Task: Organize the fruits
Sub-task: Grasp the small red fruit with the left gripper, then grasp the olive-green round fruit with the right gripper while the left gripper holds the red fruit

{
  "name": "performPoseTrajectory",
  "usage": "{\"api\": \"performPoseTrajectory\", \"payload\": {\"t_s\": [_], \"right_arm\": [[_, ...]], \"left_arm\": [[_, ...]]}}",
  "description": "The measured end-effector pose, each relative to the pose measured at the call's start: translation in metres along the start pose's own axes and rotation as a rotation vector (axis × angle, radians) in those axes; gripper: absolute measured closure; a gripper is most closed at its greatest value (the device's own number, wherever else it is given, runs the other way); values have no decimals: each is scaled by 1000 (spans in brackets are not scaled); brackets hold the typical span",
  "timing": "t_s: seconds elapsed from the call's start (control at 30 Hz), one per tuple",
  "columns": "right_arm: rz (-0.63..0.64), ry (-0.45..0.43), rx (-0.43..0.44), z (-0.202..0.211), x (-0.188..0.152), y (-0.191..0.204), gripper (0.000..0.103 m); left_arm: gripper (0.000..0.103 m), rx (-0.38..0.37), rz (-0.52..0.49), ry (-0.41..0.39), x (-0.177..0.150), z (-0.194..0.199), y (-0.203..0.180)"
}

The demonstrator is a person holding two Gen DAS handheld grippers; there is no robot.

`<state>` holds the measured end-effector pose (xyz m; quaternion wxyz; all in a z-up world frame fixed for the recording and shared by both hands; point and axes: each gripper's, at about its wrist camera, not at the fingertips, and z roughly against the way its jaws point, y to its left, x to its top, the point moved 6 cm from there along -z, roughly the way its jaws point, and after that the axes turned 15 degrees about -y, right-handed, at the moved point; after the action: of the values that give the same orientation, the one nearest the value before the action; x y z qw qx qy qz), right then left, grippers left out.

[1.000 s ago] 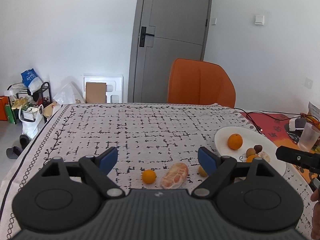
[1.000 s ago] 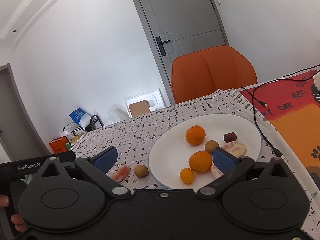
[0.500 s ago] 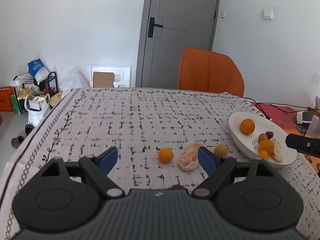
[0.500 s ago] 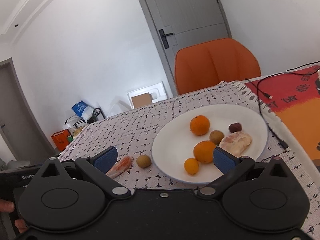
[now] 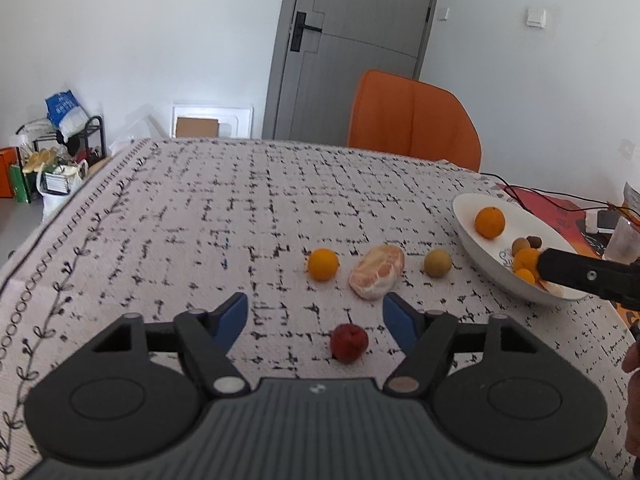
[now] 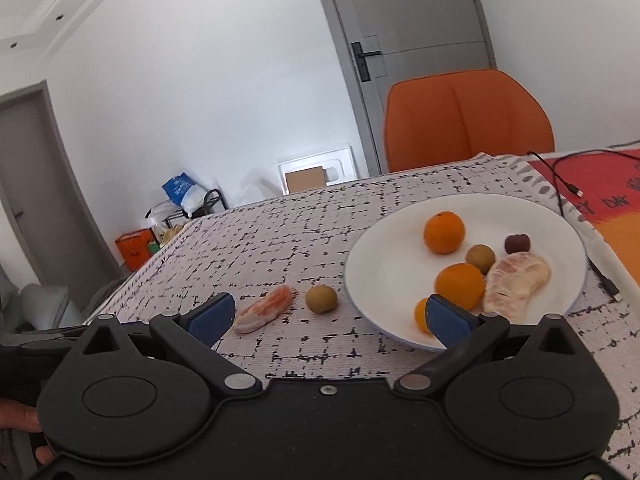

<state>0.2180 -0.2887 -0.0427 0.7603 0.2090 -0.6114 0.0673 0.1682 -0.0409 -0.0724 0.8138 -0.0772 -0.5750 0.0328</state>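
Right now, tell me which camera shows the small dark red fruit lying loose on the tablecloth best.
The left wrist view: the small dark red fruit lies whole on the tablecloth, between the open blue pads of the left gripper. The right wrist view does not show it; its only dark red fruit sits on the white plate.

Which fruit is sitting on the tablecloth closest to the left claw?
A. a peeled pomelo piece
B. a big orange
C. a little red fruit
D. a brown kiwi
C. In the left wrist view the little red fruit lies on the tablecloth just ahead of the open left claw, nearer than the small orange, the peeled piece and the brown fruit further out.
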Motion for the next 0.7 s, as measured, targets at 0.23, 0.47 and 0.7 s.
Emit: {"api": "performPoseTrajectory", "payload": {"t_s": [0.23, 0.47, 0.7], "right_arm": [[46, 29, 12, -11, -5, 14, 24], [75, 56, 39, -25, -11, 24, 41], [101, 58, 1, -39, -13, 32, 61]], "left_arm": [[60, -38, 17, 40, -11, -6, -4], [82, -56, 27, 44, -13, -13, -2], [82, -37, 36, 6, 2, -11, 13]]}}
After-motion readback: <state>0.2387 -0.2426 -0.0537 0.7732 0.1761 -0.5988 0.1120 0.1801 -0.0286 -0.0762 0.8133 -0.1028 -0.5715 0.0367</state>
